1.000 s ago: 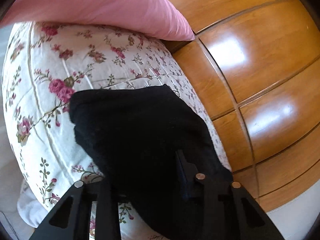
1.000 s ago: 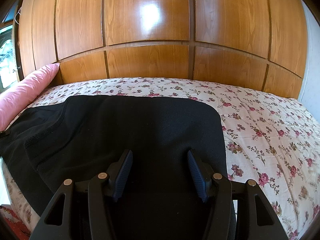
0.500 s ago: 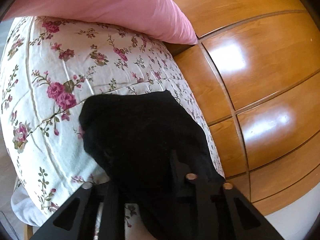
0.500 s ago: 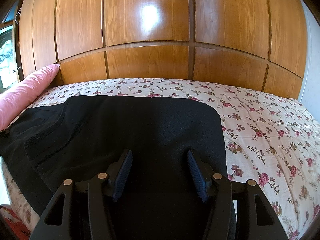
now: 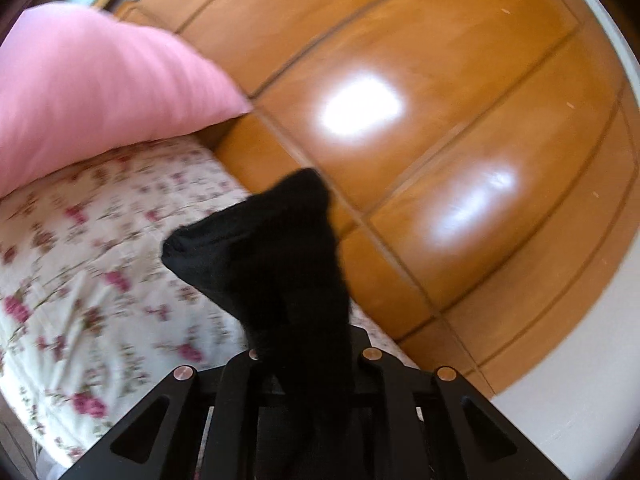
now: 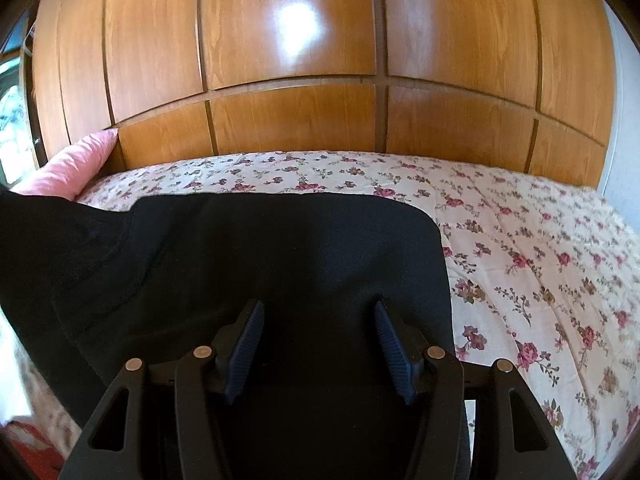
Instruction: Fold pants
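Left claw is pinching a bunched end of the black pants and lifting it off the bed; its jaws have just been closing on the cloth, which is now clamped btwn them and standing up in a peak in front of the camera. Right claw is hovering abt half open over the flat part of the pants, nothing gripped, its blue pads apart w/ fabric below.

The pants are lying along the near edge of the bed, rounded corner toward the middle, left end rising. To fold cleanly, the lifted end probably needs carrying over the flat part while the right claw pins the rest down, so edges line up w/o dragging the whole garment.

A pink pillow is sitting at the bed's left end against the wood-panelled wall, near the lifted end but seemingly not blocking the fold.
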`<state>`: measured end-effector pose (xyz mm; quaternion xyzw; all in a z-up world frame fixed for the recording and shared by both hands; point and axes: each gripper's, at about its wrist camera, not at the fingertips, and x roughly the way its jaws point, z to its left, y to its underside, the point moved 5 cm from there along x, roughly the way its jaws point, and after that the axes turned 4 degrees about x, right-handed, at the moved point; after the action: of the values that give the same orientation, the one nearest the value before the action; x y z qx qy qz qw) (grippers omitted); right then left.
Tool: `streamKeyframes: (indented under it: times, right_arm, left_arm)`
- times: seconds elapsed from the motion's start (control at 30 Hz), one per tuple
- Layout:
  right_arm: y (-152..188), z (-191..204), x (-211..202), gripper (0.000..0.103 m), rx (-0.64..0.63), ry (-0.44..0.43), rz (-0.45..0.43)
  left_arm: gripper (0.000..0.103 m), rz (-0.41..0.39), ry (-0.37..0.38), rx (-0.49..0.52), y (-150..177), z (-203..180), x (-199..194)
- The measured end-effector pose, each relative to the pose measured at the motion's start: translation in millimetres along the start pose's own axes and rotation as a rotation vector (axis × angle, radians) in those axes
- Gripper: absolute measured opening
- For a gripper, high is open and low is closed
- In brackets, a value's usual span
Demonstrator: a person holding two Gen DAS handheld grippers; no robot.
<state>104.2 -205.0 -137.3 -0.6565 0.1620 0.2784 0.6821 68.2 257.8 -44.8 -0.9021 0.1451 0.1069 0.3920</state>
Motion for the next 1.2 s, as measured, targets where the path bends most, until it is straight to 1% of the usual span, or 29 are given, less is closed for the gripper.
streamKeyframes:
  times: [0.03,0.07,0.1,0.17,0.23,0.33,0.37,0.43,0.5,0.6,0.7,0.77,0.87,1.03,1.1,1.13,1.2]
  right_arm:
    - [-3,-2,-2,0.06,0.025,-0.013,0.004]
    - [-7,-5,-7,0.061,0.067,-0.043,-0.001]
    - [-12,-8,-14,0.061,0.115,-0.095,-0.013]
    - [-18,-10,-19,0.06,0.154,-0.165,-0.006]
    - [-18,-6,-20,0.06,0.128,-0.155,0.018]
    - [-5,3,-9,0.061,0.058,-0.127,0.089]
    - [-1,6,-5,0.061,0.026,-0.106,0.1]
    - [3,12,-5,0.062,-0.031,-0.075,0.088]
    - [4,12,-5,0.063,-0.034,-0.07,0.09]
    - [1,7,-4,0.063,0.008,-0.097,0.096]
    - [-3,1,-7,0.063,0.075,-0.14,0.105]
    - [-7,-7,-8,0.063,0.169,-0.191,0.114]
    - [-9,-18,-8,0.063,0.276,-0.255,0.128]
    - [-12,-30,-11,0.063,0.363,-0.302,0.134]
    - [-13,-35,-11,0.063,0.425,-0.348,0.142]
    - [-13,-38,-11,0.063,0.479,-0.394,0.152]
    - [-12,-42,-12,0.068,0.567,-0.476,0.166]
  left_arm:
    - [0.013,0.001,0.019,0.02,-2,-9,1]
    - [0.013,0.003,0.037,0.045,-4,-19,3]
    - [0.013,0.004,0.053,0.068,-5,-30,5]
    - [0.013,0.005,0.086,0.115,-6,-51,9]
    - [0.013,0.014,0.116,0.155,-4,-71,14]
    - [0.013,0.03,0.169,0.233,3,-103,20]
    - [0.013,0.034,0.181,0.249,6,-109,21]
    - [0.013,0.05,0.21,0.286,13,-127,26]
    - [0.013,0.068,0.228,0.32,20,-141,31]
    - [0.013,0.098,0.256,0.376,34,-164,39]
    - [0.013,0.141,0.293,0.422,56,-185,50]
    - [0.013,0.162,0.304,0.46,72,-196,56]
    - [0.013,0.183,0.3,0.532,102,-211,66]
    - [0.013,0.255,0.302,0.635,151,-220,82]
    - [0.013,0.284,0.304,0.672,169,-221,87]
    - [0.013,0.308,0.298,0.696,181,-220,92]
    - [0.013,0.34,0.289,0.726,198,-217,99]
